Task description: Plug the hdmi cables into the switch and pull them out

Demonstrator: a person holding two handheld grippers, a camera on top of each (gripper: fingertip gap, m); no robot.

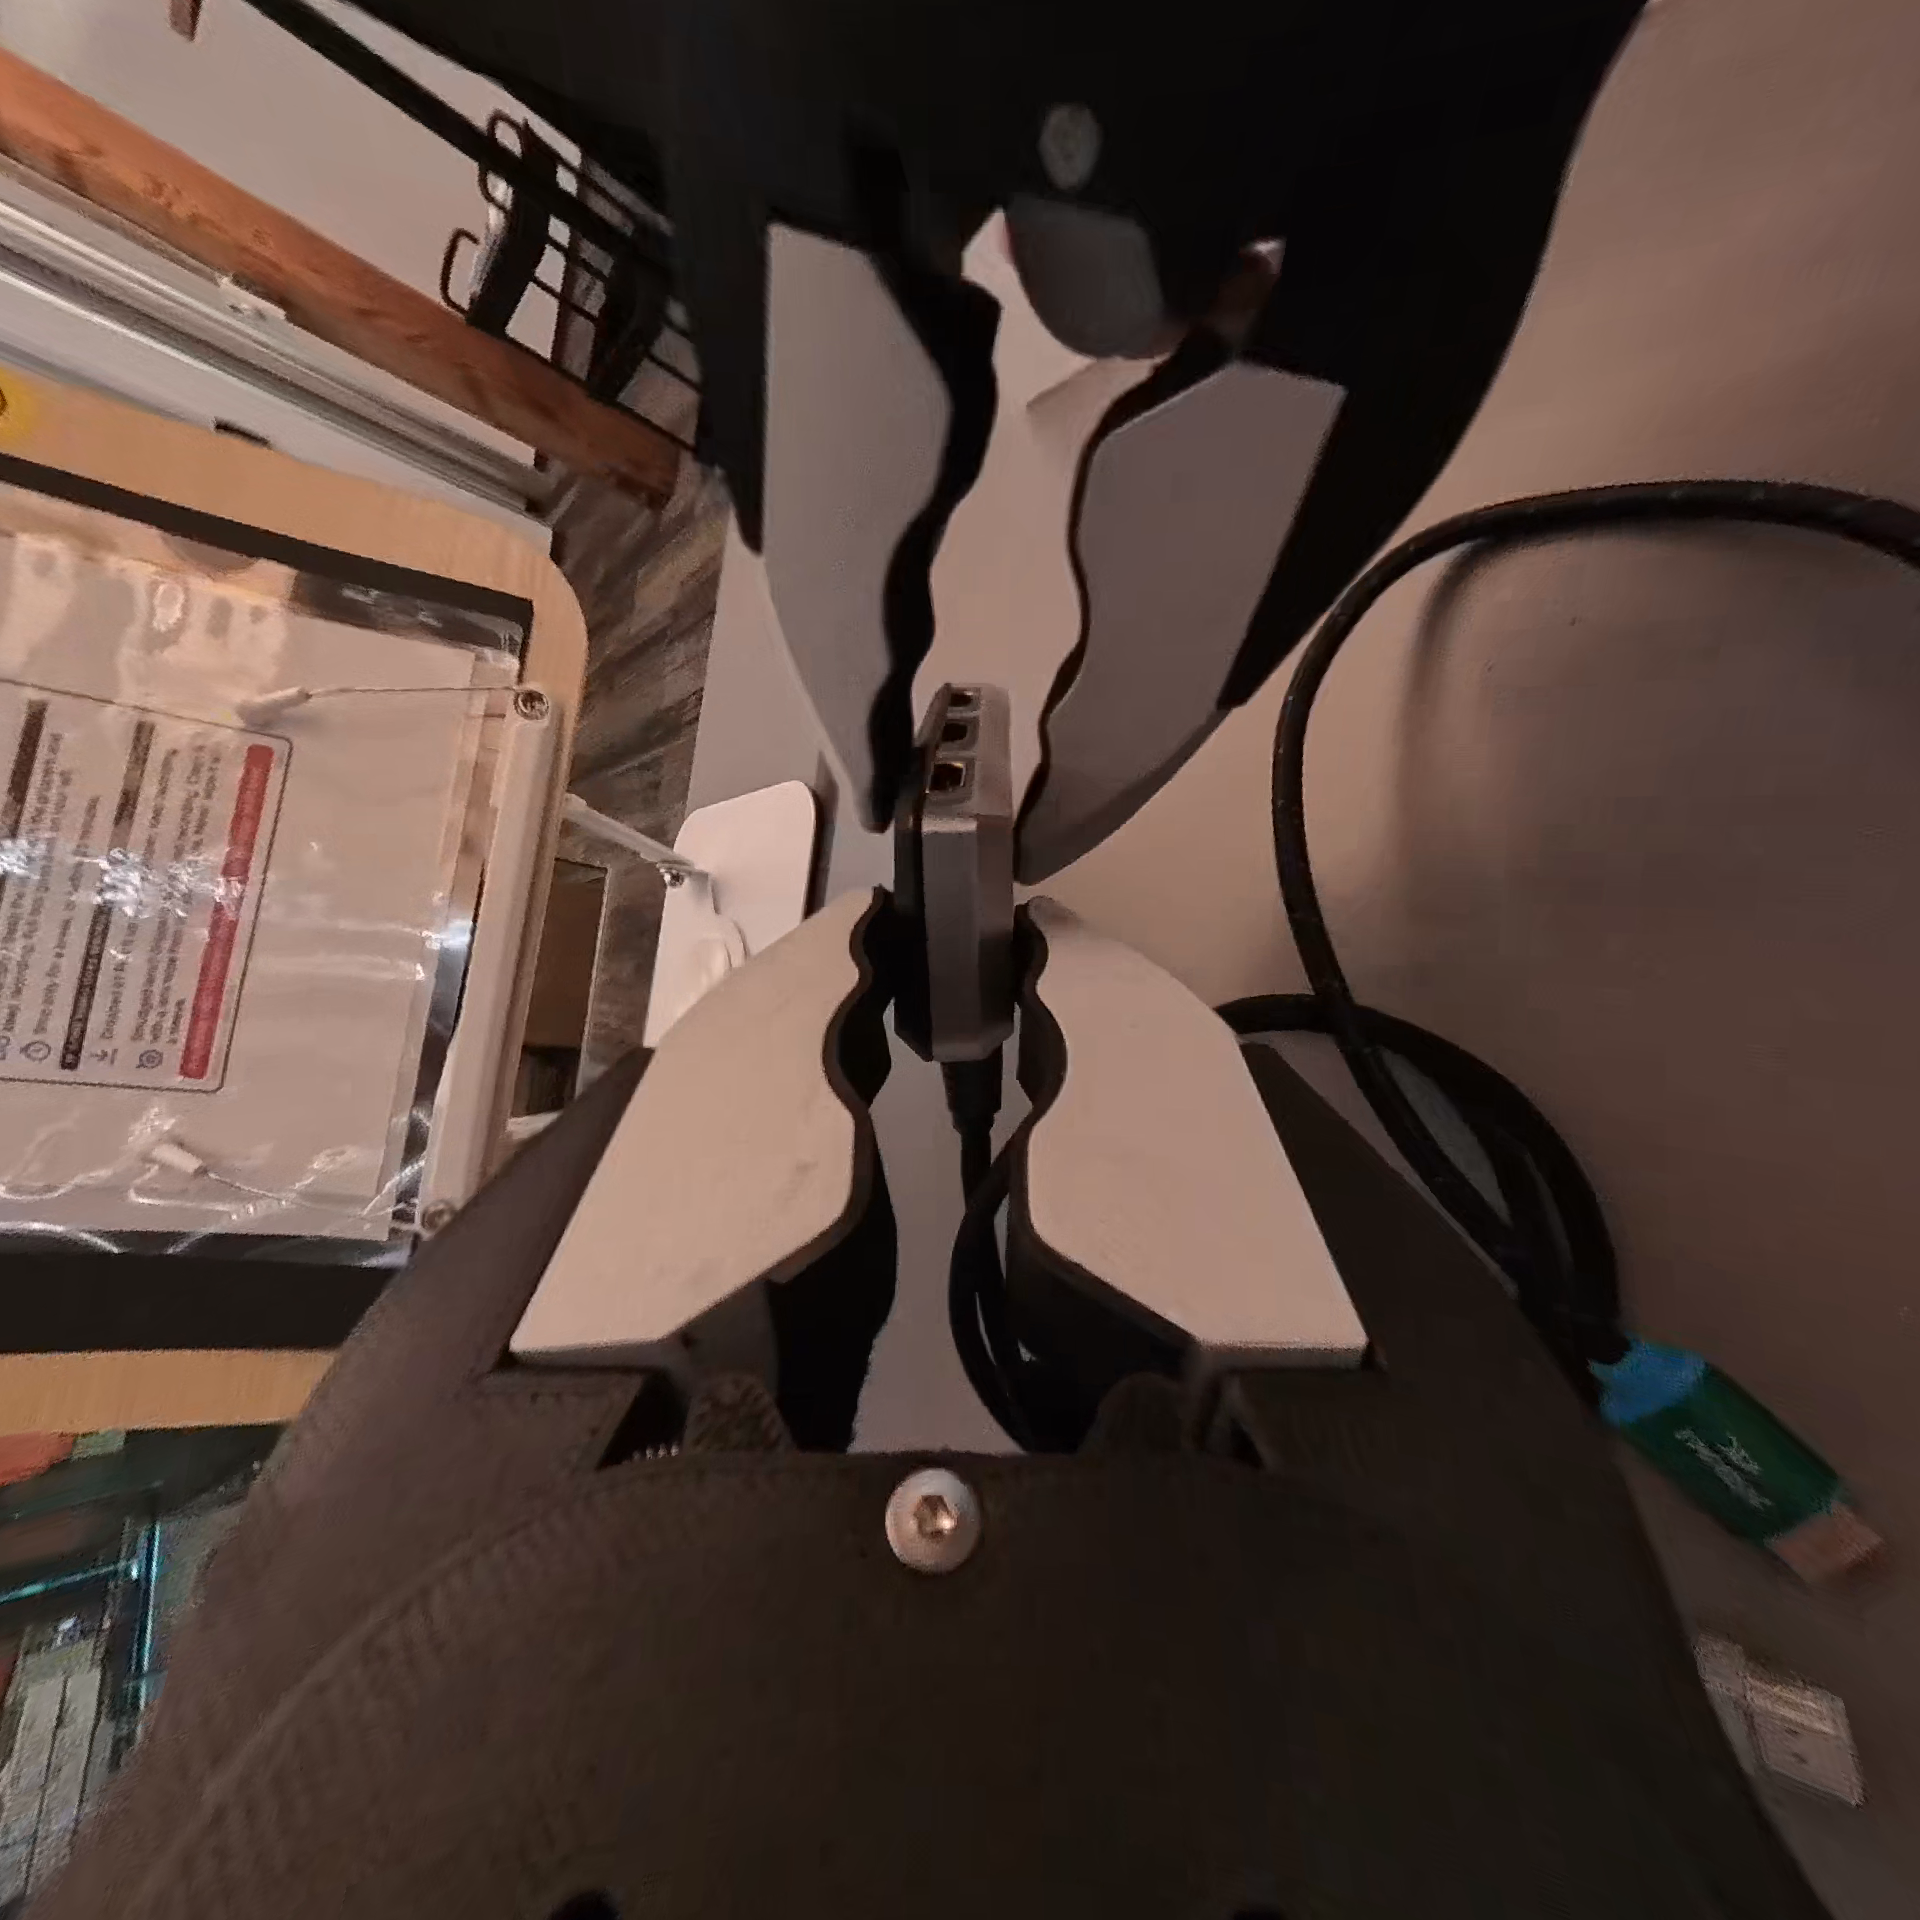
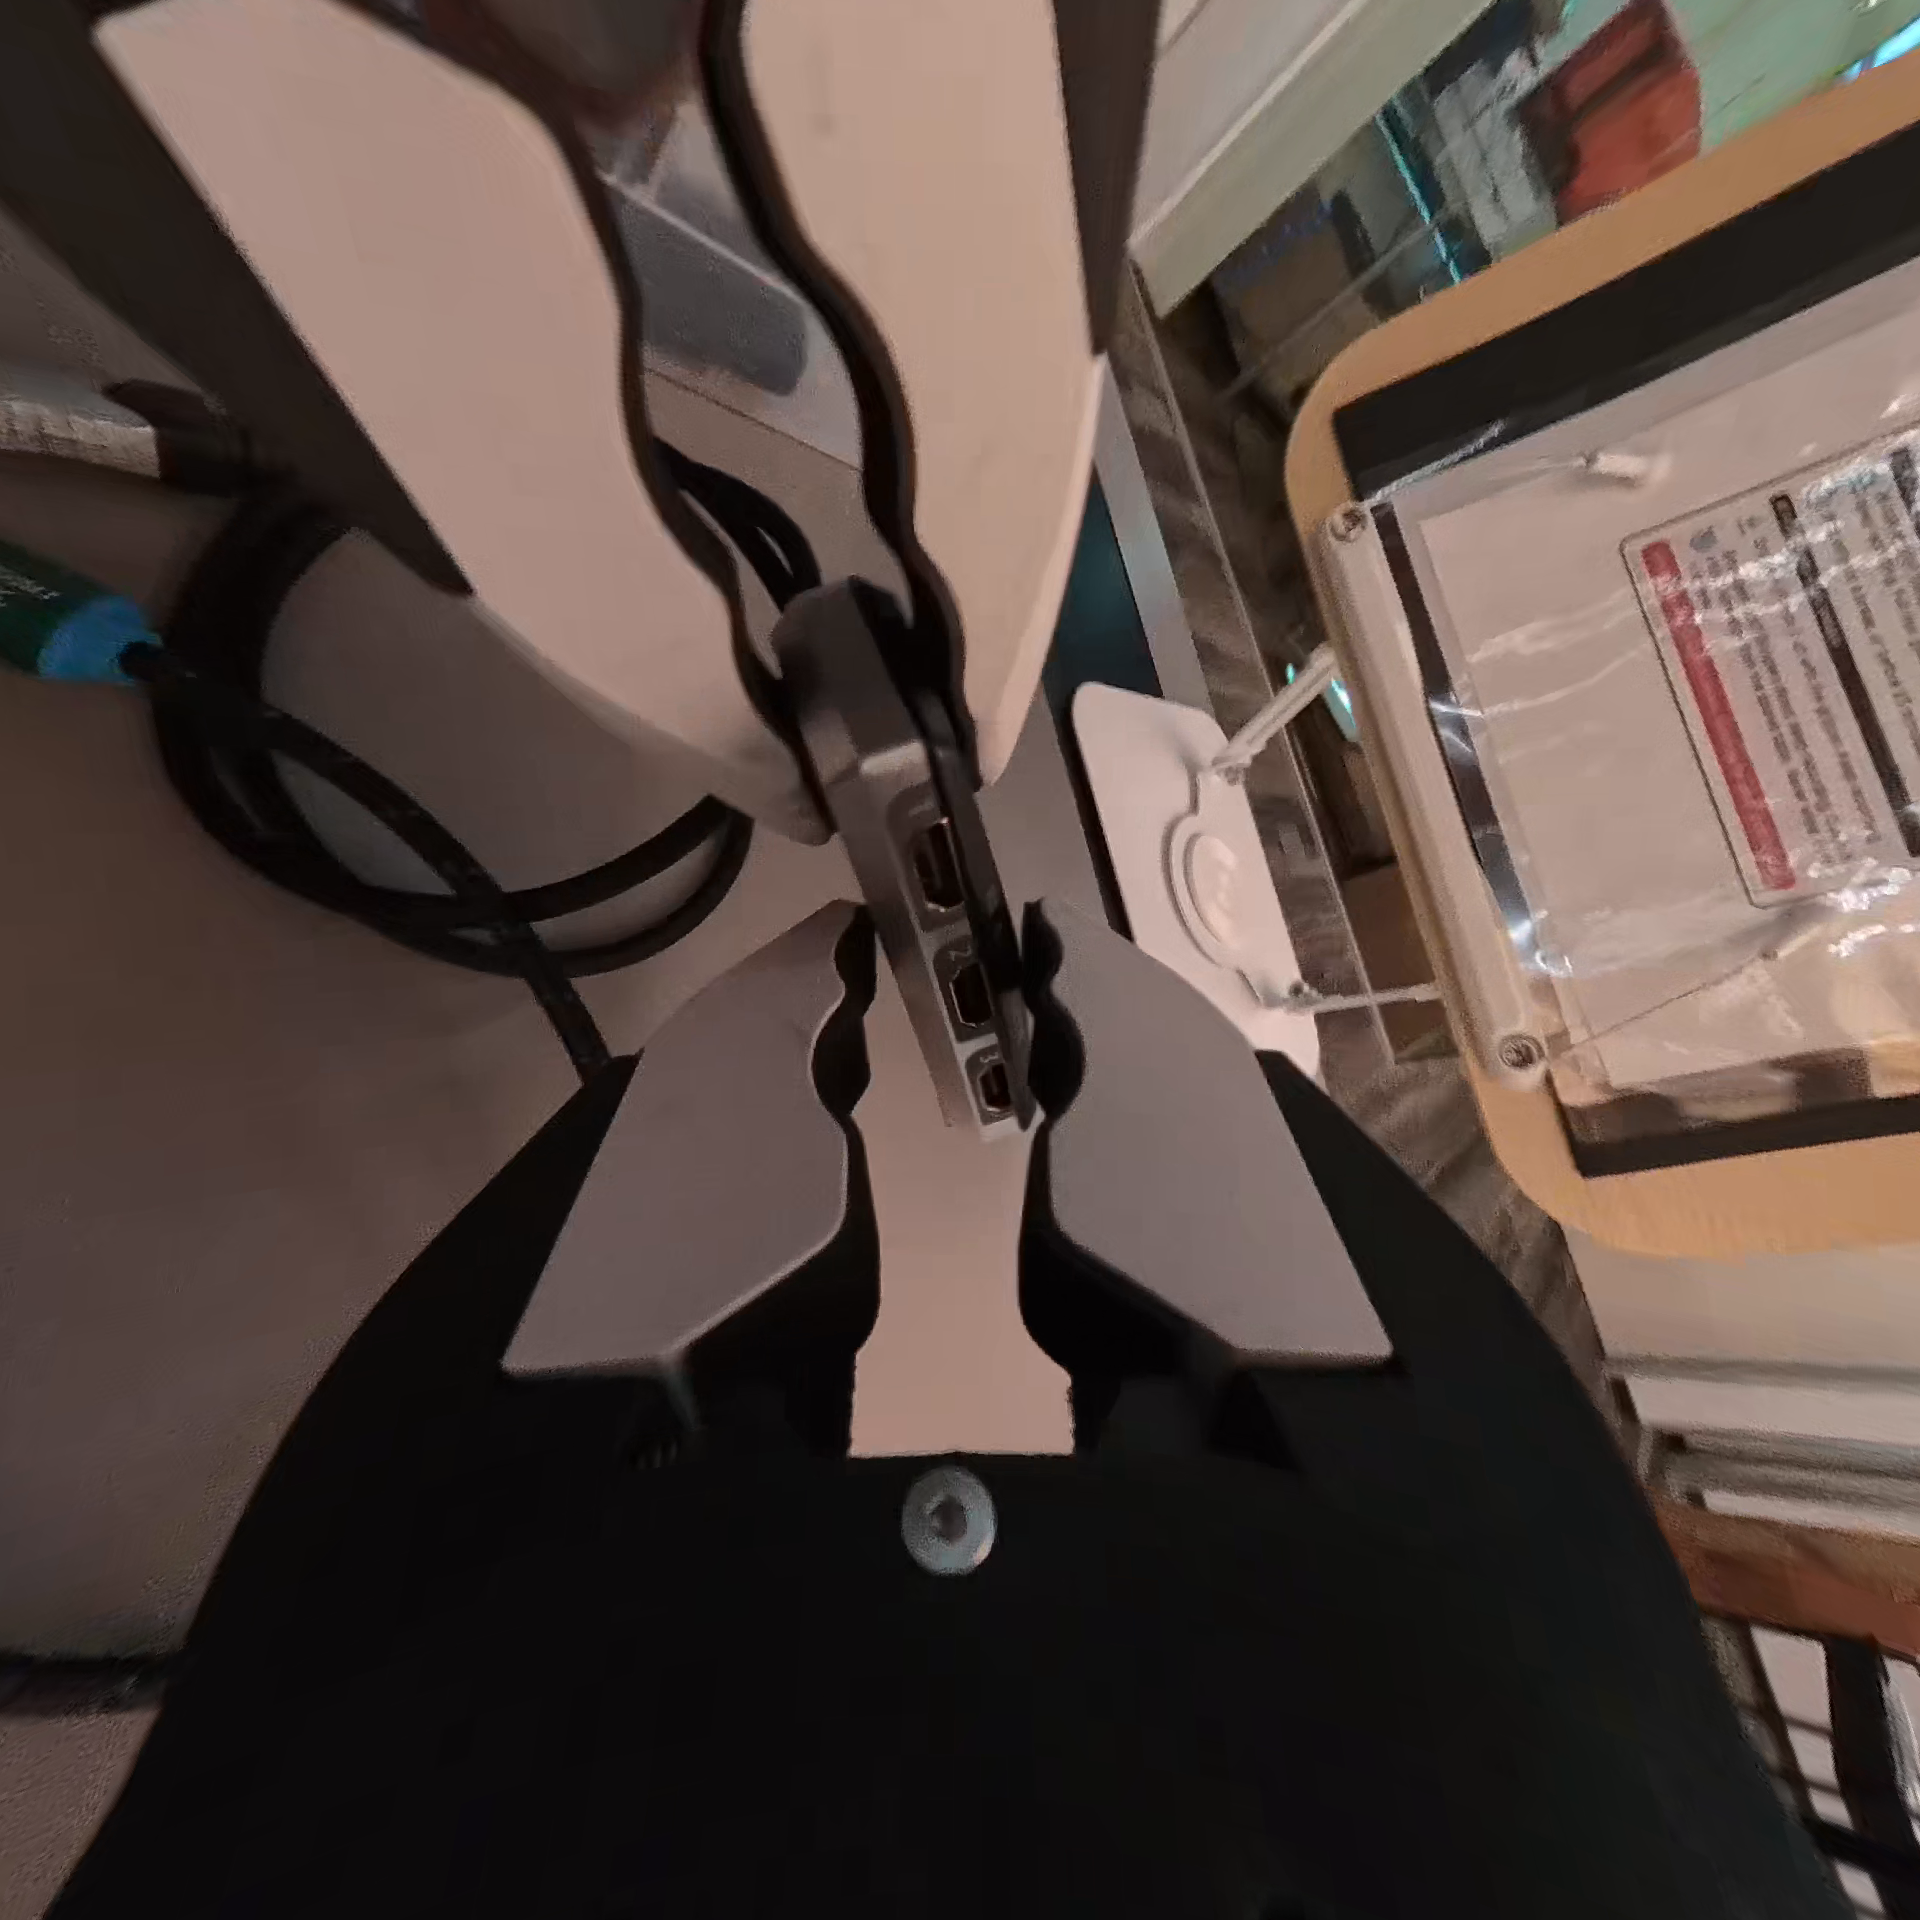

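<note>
HDMI cable (image 1: 1340,831) cut off, label (image 1: 208,904) blurred

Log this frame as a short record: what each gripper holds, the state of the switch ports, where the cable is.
left gripper: shut on switch, at its cable end
right gripper: fingers either side of the switch's port end; contact unclear
ports: three visible, all empty
green plug: loose on the table, unplugged
black cable: looped on the table beside the switch
task stage: no plug inserted

left gripper (image 1: 951,935): jaws clamped | right gripper (image 2: 951,987): jaws apparently parted, tip-to-tip
</note>
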